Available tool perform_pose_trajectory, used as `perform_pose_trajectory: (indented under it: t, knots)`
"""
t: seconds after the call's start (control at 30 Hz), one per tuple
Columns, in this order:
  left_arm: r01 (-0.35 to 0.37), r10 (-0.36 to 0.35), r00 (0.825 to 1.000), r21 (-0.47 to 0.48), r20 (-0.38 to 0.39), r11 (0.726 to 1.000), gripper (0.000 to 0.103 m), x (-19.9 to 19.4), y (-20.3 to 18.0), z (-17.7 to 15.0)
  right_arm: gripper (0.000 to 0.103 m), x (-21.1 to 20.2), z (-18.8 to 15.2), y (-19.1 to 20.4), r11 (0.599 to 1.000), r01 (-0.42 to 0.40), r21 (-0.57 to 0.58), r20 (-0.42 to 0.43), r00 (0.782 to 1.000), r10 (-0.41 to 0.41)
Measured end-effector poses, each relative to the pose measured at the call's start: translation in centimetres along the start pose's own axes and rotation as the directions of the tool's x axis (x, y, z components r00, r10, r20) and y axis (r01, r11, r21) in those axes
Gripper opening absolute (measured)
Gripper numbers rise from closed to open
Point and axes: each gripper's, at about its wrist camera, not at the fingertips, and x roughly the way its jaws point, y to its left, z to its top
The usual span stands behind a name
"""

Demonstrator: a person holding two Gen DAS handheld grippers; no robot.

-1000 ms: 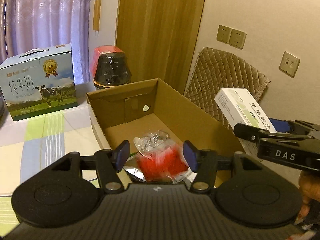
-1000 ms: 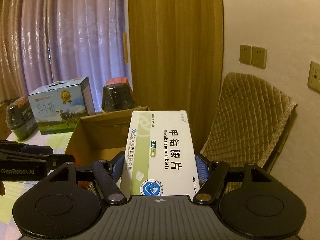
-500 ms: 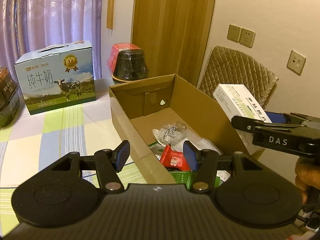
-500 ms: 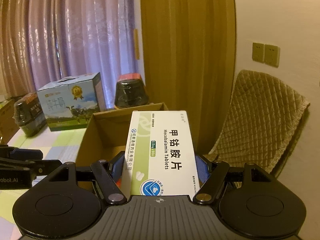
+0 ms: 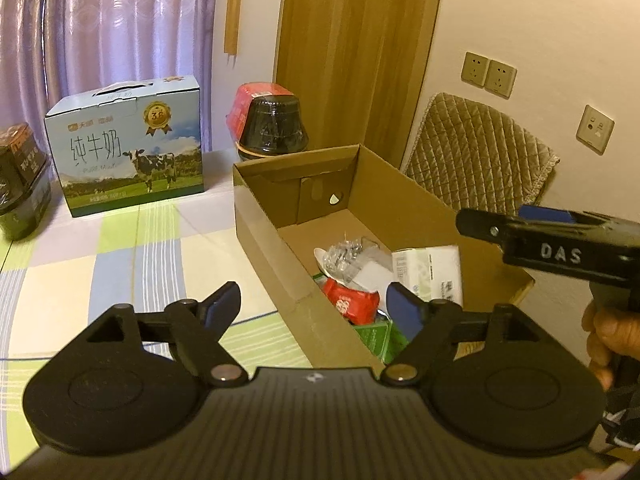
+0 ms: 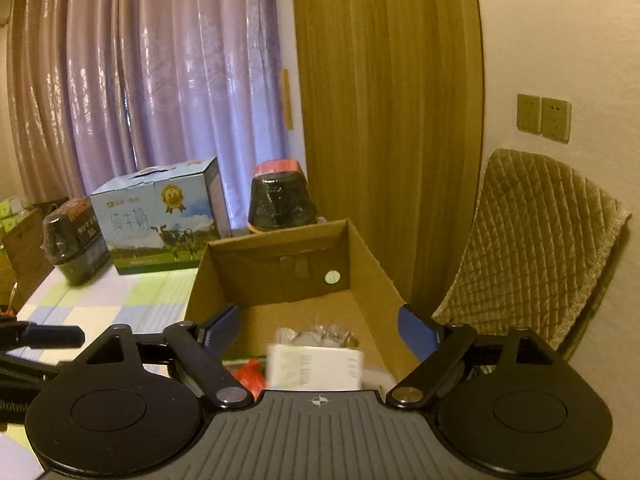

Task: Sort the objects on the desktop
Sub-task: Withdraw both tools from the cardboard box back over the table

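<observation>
Open cardboard box [image 5: 400, 208] on the checked tablecloth [image 5: 120, 248] as landmark: behind it a black tub [image 5: 274, 126], to its left a blue milk carton [image 5: 128, 144], to its right a quilted chair back [image 5: 476, 152]. Inside, the white medicine box [image 5: 430, 270] lies flat on a red packet [image 5: 352, 296], clear plastic wrap [image 5: 346, 254] and a green pack [image 5: 378, 336]; blurred in the right wrist view, print unreadable. Left gripper [image 5: 316, 304] hangs over the box's near-left wall, jaws wide apart and empty; right gripper [image 6: 318, 324] above the near end, jaws spread, holding nothing.
</observation>
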Motion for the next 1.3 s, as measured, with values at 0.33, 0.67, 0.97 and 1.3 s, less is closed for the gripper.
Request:
perform_pose_trajectory:
  t: [0.33,0.67,0.97,1.3]
  knots:
    - [-0.027,0.026,1.000,-0.022,-0.015,0.999,0.102,-3.9,-0.9,-1.7,0.101,-5.7,-2.5,-0.7,0.999,0.049,0.025,-0.096,0.994,-0.046]
    - [-0.059,0.055,0.997,-0.062,-0.062,0.996,0.102,-8.6,-3.4,-4.3,0.101,-11.6,-3.8,-1.0,0.998,0.055,0.009,-0.183,0.982,-0.052]
    - [-0.061,0.049,0.994,-0.116,-0.098,0.991,0.102,-12.3,-5.7,-6.4,0.101,-15.1,-5.0,-0.7,0.999,0.014,0.034,-0.223,0.975,-0.006]
    - [-0.046,0.029,0.994,-0.157,-0.106,0.987,0.102,-13.5,-6.9,-7.2,0.101,-16.5,-4.4,-0.1,0.999,-0.004,0.048,-0.206,0.978,0.014]
